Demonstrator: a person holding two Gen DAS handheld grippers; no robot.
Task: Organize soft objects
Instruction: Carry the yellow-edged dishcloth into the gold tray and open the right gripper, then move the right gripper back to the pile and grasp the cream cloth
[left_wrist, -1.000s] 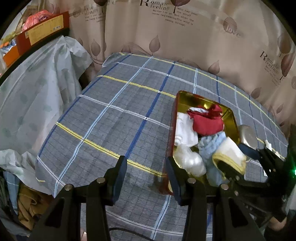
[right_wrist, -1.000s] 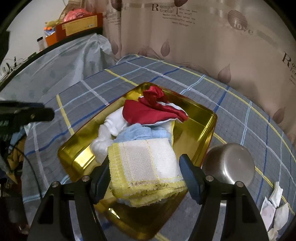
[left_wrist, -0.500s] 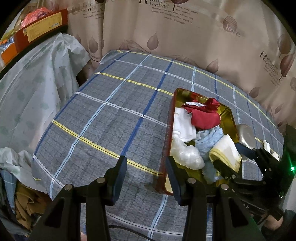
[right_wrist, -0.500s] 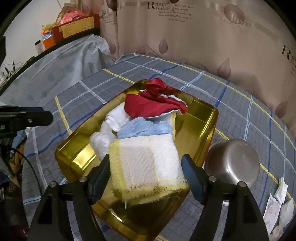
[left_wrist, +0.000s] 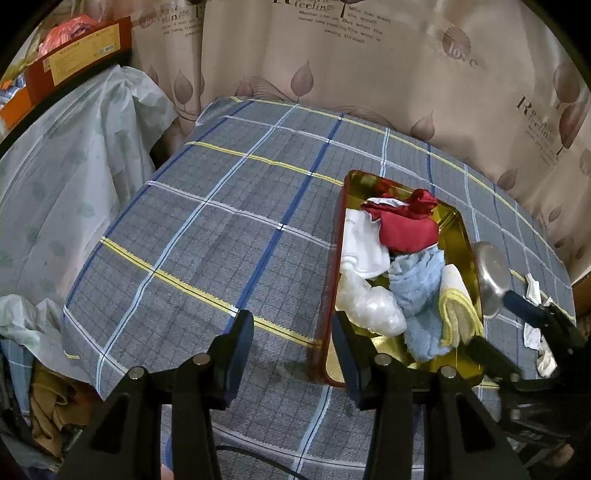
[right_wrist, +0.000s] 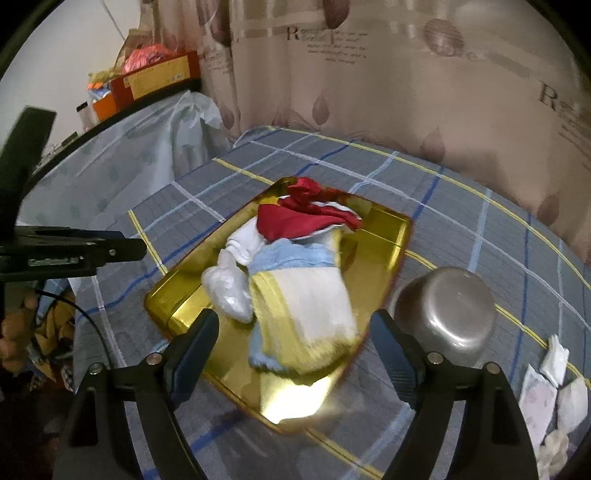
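A gold tray on the plaid cloth holds soft things: a red cloth, a white cloth, a clear plastic bag, a light blue towel and a white cloth with yellow edge. My right gripper is open and empty, just above the yellow-edged cloth, which lies loose in the tray. My left gripper is open and empty over the cloth beside the tray's left rim.
A steel bowl lies upside down right of the tray. White paper scraps lie at the table's right. A plastic-covered shelf stands at the left, a curtain behind.
My right gripper has opened wider and pulled back and up; the yellow-edged cloth it held now lies in the tray. The left gripper has drawn back slightly.
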